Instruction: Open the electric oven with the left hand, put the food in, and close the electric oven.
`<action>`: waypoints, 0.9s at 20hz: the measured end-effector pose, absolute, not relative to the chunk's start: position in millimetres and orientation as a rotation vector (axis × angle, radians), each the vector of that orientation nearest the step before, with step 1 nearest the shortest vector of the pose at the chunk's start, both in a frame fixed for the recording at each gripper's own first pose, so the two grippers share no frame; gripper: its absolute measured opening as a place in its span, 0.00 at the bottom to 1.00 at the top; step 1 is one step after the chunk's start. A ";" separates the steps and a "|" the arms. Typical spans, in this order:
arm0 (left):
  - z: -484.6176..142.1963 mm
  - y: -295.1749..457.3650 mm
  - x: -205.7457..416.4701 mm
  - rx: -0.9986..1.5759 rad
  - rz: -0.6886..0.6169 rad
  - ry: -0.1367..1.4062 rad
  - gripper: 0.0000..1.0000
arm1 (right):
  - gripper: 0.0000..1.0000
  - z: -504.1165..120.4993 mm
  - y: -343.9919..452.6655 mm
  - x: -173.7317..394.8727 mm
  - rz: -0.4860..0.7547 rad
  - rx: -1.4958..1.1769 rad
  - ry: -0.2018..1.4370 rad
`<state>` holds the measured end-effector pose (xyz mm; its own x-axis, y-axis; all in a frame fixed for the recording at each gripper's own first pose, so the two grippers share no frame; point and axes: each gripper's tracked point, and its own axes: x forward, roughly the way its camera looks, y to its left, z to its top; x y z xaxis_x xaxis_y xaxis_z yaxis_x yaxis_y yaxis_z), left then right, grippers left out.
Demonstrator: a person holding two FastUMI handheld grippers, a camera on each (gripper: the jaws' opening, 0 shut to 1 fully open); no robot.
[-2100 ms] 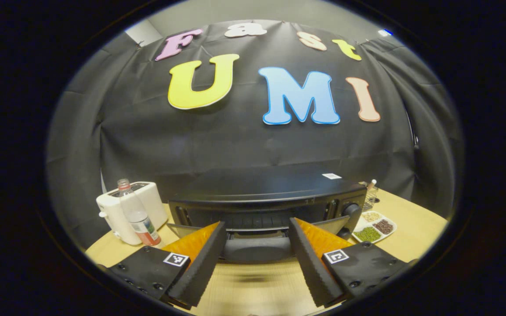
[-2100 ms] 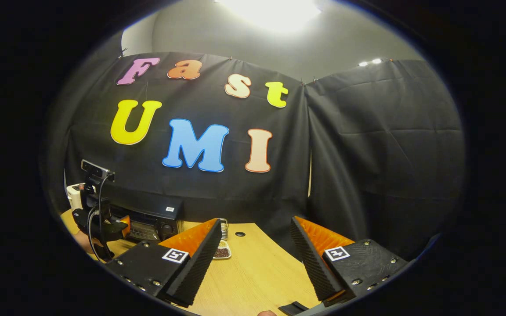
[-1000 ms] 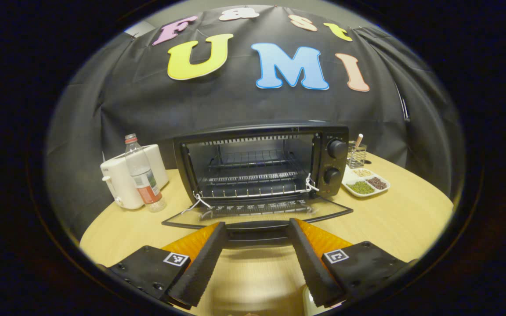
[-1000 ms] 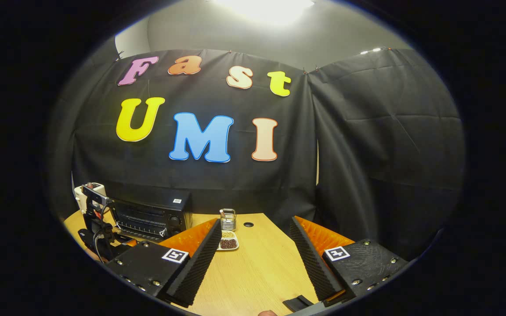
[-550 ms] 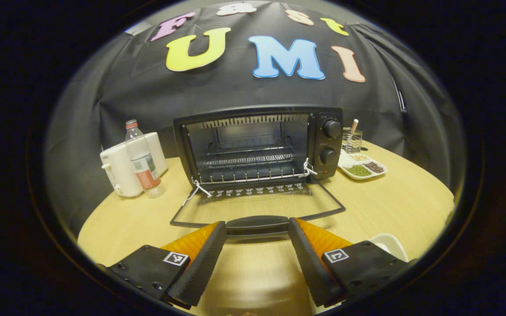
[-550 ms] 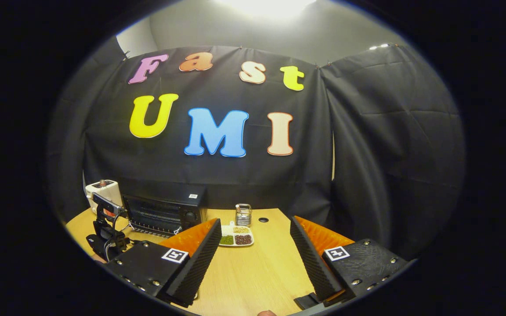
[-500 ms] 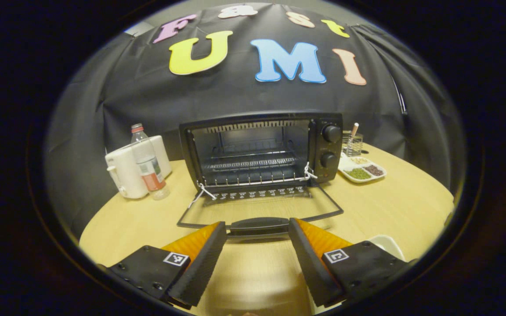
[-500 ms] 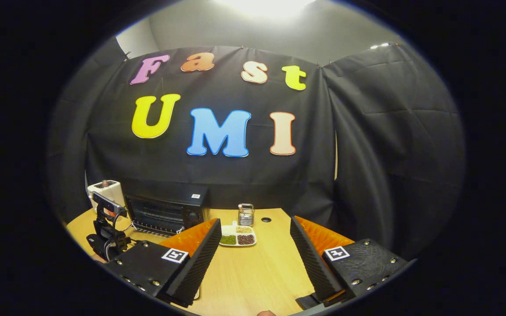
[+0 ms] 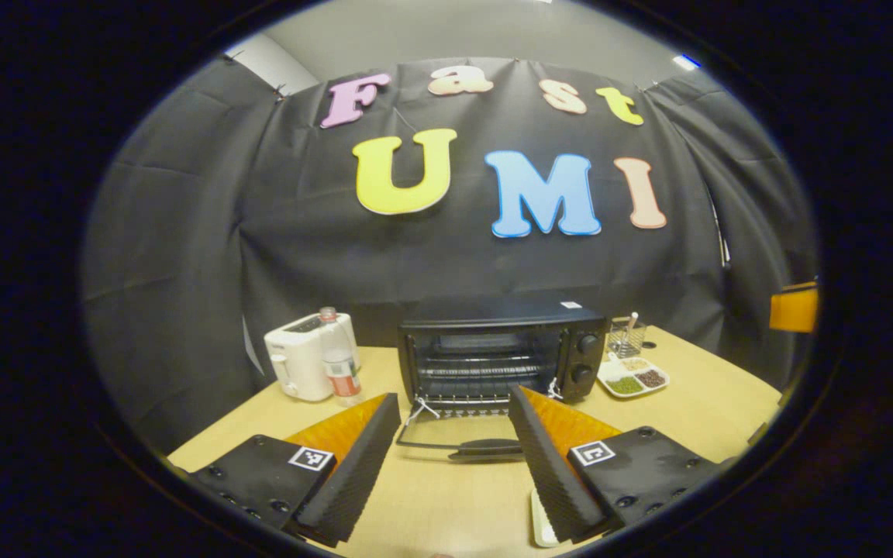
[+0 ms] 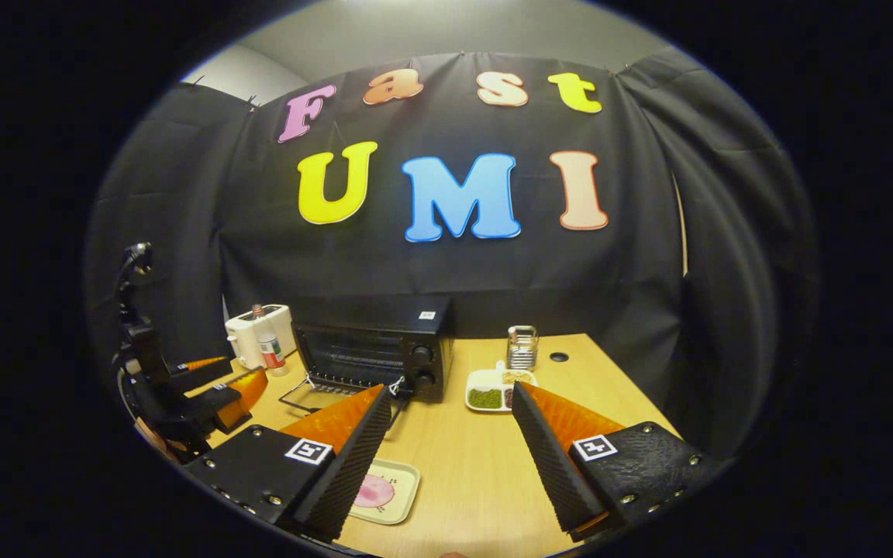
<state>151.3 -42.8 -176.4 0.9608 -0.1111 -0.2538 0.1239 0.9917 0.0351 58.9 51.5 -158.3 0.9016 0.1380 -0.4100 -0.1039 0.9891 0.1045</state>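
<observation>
Pulling back, we now see the oven (image 9: 497, 353) smaller at 12 o'clock, door (image 9: 454, 434) down. Our left gripper (image 9: 454, 465) is spread and empty, off the handle. Our right gripper (image 10: 446, 465), spread too, hovers above the food tray (image 10: 384, 492) at 7 o'clock.

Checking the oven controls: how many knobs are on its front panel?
2. Both sit on the oven right panel: upper knob, lower knob directly below. None appear hidden.

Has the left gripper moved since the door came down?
Yes. The left gripper has backed away from the oven, whose open door now lies well ahead of its fingertips.
</observation>
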 end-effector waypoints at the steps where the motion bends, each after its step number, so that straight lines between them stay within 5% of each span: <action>1: -164.1 -35.1 145.3 0.053 -0.100 0.237 1.00 | 0.97 -167.8 56.8 60.8 0.147 0.093 0.457; 3: -141.9 -19.5 134.5 0.050 -0.061 0.205 1.00 | 0.98 -183.8 65.6 62.7 0.193 0.125 0.513; 4: -133.5 -12.8 129.2 0.046 -0.043 0.194 0.91 | 0.97 -192.0 69.1 63.7 0.216 0.140 0.544; 8: -105.2 11.5 111.9 0.037 0.038 0.153 1.00 | 0.99 -228.5 81.0 66.1 0.284 0.184 0.675; 10: -96.8 21.6 101.5 0.043 0.072 0.143 1.00 | 0.99 -246.1 88.0 61.1 0.323 0.215 0.752; 11: -92.0 26.7 96.3 0.047 0.088 0.134 0.91 | 0.99 -256.7 93.7 56.2 0.342 0.231 0.801; 12: -88.0 30.9 90.9 0.050 0.105 0.126 1.00 | 0.99 -265.5 96.5 53.6 0.353 0.247 0.839; 18: -84.8 59.9 64.8 0.051 0.210 0.121 1.00 | 0.99 -321.1 101.3 35.8 0.376 0.215 1.043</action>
<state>64.8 59.9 -84.8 0.9708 0.2106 -0.1148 -0.2044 0.9768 0.0633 35.8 101.3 -321.1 0.4477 0.4016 -0.7989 -0.2004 0.9158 0.3481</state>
